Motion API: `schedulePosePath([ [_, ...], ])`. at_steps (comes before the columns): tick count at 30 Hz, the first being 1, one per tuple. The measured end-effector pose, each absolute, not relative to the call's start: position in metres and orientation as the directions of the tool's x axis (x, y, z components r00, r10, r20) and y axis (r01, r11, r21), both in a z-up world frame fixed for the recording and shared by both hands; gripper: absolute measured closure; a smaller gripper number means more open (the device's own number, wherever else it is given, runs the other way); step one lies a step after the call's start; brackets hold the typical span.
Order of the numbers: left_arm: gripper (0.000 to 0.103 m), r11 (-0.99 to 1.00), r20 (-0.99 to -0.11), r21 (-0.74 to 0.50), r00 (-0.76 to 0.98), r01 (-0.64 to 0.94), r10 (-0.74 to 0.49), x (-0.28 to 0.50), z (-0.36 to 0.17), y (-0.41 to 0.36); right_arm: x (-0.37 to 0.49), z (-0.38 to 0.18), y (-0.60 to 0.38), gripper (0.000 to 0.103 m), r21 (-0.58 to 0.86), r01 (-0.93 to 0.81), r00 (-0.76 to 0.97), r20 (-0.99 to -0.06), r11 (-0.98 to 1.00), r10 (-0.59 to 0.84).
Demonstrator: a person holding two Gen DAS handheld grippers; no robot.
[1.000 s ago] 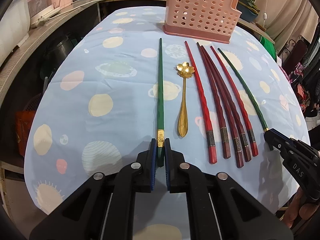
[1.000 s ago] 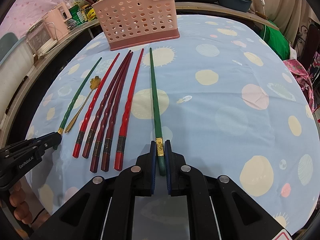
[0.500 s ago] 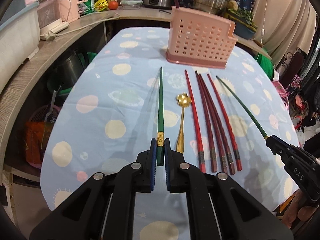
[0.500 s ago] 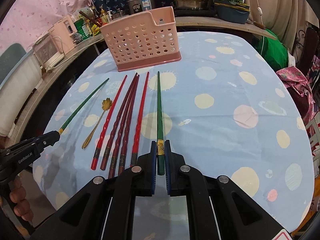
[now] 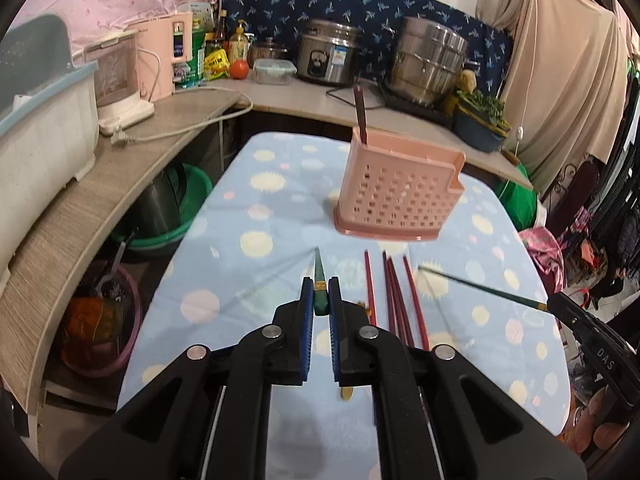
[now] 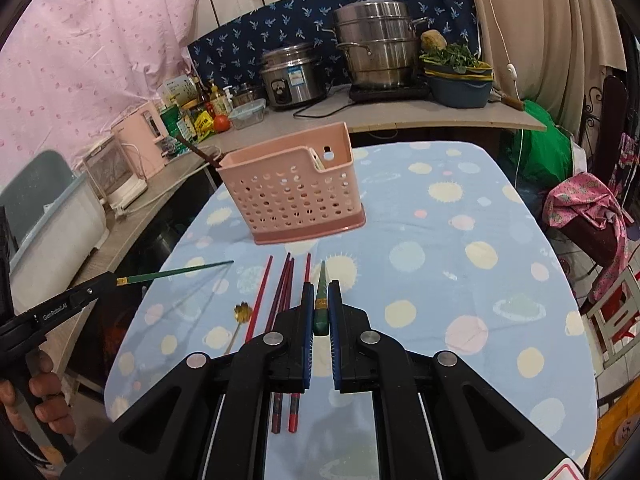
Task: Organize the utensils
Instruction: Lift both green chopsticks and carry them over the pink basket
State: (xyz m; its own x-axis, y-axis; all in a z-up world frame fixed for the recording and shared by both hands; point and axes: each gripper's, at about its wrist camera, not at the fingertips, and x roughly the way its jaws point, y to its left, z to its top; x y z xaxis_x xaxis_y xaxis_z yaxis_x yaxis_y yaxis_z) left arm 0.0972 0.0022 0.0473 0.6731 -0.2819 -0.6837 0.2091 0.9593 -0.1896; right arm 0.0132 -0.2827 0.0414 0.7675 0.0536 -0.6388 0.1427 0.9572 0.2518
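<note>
Each of my grippers is shut on the thick end of a green chopstick, both held in the air above the table. In the left wrist view my left gripper (image 5: 320,292) pinches its green chopstick (image 5: 319,270), and my right gripper (image 5: 558,305) holds the other green chopstick (image 5: 480,286) at the right. From the right wrist view, my right gripper (image 6: 319,300) clamps its chopstick (image 6: 322,276), with my left gripper (image 6: 106,280) to the left. Several red chopsticks (image 6: 284,292) and a gold spoon (image 6: 242,312) lie on the cloth. The pink perforated basket (image 5: 400,196) stands beyond, a dark utensil (image 5: 359,114) upright in it.
The blue spotted tablecloth (image 6: 460,280) ends close on the left and right. A curved counter (image 5: 100,184) behind holds a rice cooker (image 5: 326,58), a steel pot (image 5: 426,64) and a pink appliance. A green basin (image 5: 180,208) sits under it. A hand (image 6: 40,396) grips the left tool.
Both grippers have risen, lifting the two green chopsticks off the cloth. Both views have tilted up, so the basket and the counter now fill the upper part.
</note>
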Motion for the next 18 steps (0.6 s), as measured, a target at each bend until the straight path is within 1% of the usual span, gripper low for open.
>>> schedulePosePath([
  [7, 0.096, 0.958, -0.636, -0.197, 0.716, 0.208, -0.287, 0.122, 0.08, 0.0, 0.032, 0.071, -0.294, 0.096, 0.264, 0.132, 0.81, -0.585, 0.955, 0.05],
  [14, 0.096, 0.951, -0.585, -0.206, 0.751, 0.229, -0.308, 0.145, 0.115, -0.008, 0.052, 0.096, -0.308, 0.096, 0.267, 0.135, 0.835, -0.549, 0.954, 0.036],
  [18, 0.096, 0.939, -0.549, -0.232, 0.762, 0.255, -0.343, 0.152, 0.137, -0.012, 0.06, 0.109, -0.319, 0.096, 0.307, 0.125, 0.851, -0.523, 0.944, 0.057],
])
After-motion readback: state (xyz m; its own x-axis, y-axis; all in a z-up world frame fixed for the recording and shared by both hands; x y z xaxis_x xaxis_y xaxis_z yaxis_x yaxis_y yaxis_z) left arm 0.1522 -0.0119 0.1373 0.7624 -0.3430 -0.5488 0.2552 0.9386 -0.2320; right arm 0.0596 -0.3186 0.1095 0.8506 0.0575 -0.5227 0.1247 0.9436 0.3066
